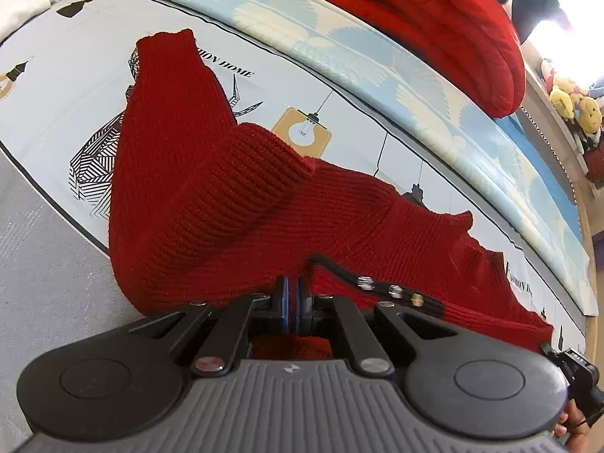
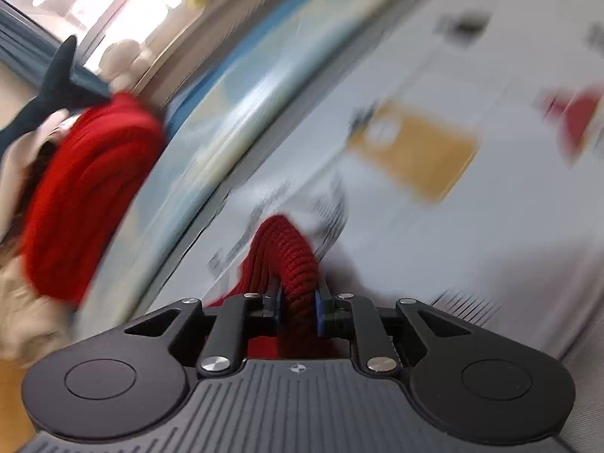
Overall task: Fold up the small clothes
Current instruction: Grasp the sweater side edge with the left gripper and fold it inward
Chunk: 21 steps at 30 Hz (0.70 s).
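Jaws of the left gripper (image 1: 292,294) are pressed together on the near edge of the red sweater (image 1: 211,196), beside its black button strip (image 1: 392,292); this likely anchors the hem for a fold. Right gripper (image 2: 298,302) jaws are clamped on a ribbed fold of the same knit, probably a corner to carry over. Beyond them, the sweater lies spread on the printed bed sheet (image 1: 75,87). Only the left view shows the whole garment and both sleeves sharply; the right view is blurred, but shows its own grip. A folded red pile (image 1: 434,26) sits farther back.
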Motion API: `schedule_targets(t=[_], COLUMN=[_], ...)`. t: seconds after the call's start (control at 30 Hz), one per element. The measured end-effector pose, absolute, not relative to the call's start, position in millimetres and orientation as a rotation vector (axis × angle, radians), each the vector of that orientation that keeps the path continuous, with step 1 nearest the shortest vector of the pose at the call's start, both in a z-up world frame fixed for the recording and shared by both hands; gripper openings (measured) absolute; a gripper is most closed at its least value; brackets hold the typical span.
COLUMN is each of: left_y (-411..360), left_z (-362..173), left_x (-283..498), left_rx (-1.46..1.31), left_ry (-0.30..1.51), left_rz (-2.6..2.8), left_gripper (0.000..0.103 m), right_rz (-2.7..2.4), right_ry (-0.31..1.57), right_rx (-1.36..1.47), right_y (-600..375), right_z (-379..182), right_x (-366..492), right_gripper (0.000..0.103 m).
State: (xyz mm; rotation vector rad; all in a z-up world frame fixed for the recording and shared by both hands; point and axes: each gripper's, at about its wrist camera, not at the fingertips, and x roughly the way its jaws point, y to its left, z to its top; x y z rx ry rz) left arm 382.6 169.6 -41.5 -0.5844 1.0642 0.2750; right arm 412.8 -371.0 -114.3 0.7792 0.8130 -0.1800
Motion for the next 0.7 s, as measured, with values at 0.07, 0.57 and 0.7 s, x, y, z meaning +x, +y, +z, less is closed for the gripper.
schedule_targets(t=[0.07,0.57,0.7], left_y=[169,174,178], left_z=[-42,-34,-22], left_x=[384,381,377], left_rx=[-0.588,-0.612,-0.625], left_ry=[1.068,1.077,1.053], left_rz=[0.262,0.173,0.153], left_gripper=[0.002,0.002,0.004], right_rz=[-0.221,0.044,0.069], right_ry=[0.838,1.036,0.916], right_rx=[0.669,0.311,0.291], right_y=[-365,-319,-320], right_z=[-109,-112,-95], right_x=[418,385,375], right_gripper=[0.018,0.021,0.031])
